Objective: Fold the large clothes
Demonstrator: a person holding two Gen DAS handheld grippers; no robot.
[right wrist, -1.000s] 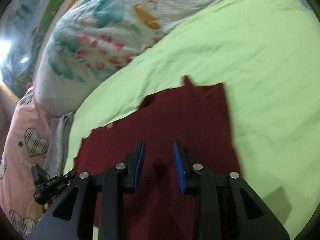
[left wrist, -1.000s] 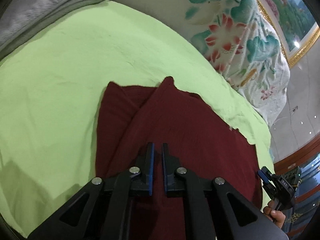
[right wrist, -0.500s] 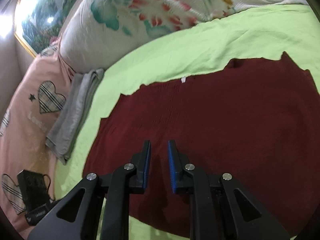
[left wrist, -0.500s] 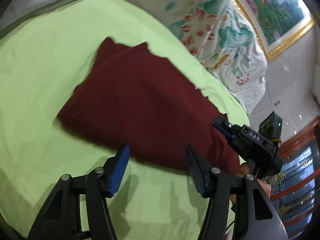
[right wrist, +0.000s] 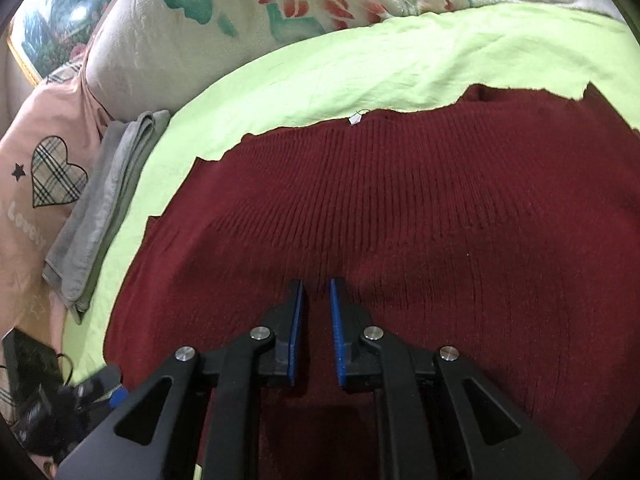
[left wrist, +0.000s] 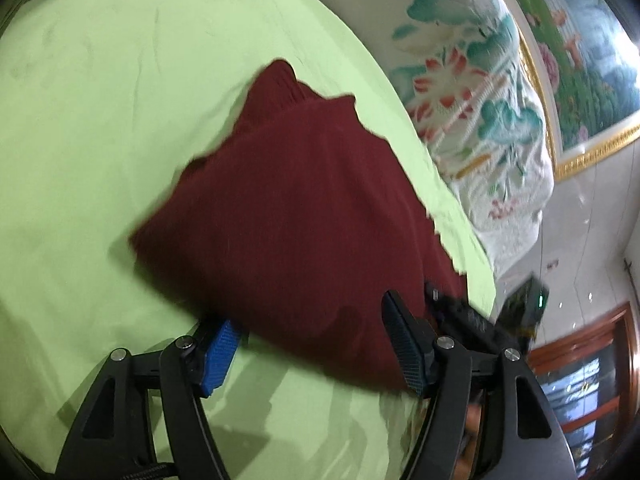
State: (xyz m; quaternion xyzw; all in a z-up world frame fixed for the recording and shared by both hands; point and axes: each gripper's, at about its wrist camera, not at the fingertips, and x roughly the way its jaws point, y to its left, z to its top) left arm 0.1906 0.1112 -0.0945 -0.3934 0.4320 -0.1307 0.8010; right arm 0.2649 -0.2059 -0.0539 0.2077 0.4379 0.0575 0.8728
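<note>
A dark red ribbed knit garment (left wrist: 304, 200) lies folded on the light green bed sheet (left wrist: 100, 128). My left gripper (left wrist: 316, 344) is open, its jaws wide apart at the garment's near edge, the left pad low at the hem. My right gripper (right wrist: 316, 332) hovers low over the garment (right wrist: 420, 208), its jaws nearly shut with a narrow gap and nothing visibly between them. The right gripper also shows in the left wrist view (left wrist: 472, 320), at the garment's right end. A small white tag (right wrist: 355, 119) sits at the garment's far edge.
A floral quilt (right wrist: 280, 12) is piled along the far side of the bed. A folded grey cloth (right wrist: 100, 200) lies at the left edge, beside a pink heart-patterned pillow (right wrist: 44, 176). A gold-framed painting (left wrist: 580, 60) hangs on the wall.
My left gripper has opened from shut and pulled back to the garment's near edge. My right gripper has narrowed and moved along the garment to its other end.
</note>
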